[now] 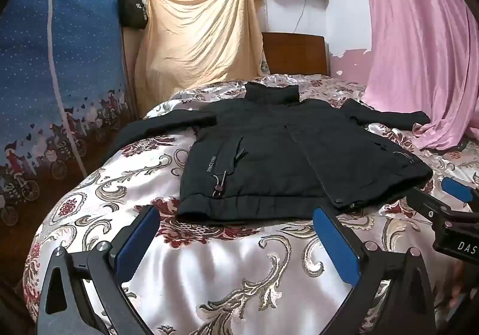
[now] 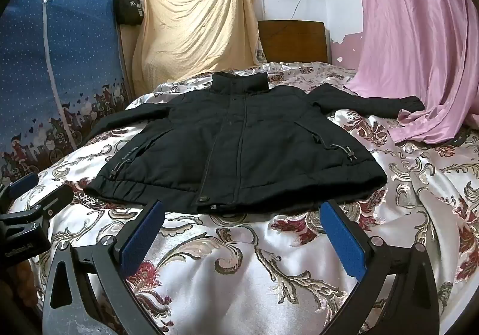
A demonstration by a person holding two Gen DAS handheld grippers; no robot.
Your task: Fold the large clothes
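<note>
A: Where's the jacket (image 1: 269,155)?

B: Spread flat on the bed (image 1: 209,260), front up, collar toward the headboard (image 1: 295,53), sleeves out to both sides.

A: And the grippers?

B: The left hand-held gripper (image 1: 236,240) sits just short of the hem, spread wide, holding nothing. The right hand-held gripper (image 2: 241,234) is likewise wide and empty, near the hem's snap.

White wall (image 1: 281,14), pink curtain (image 1: 419,35), wooden headboard (image 1: 295,53), floral satin bedspread (image 1: 209,269), blue fabric wardrobe (image 1: 60,65)
</note>
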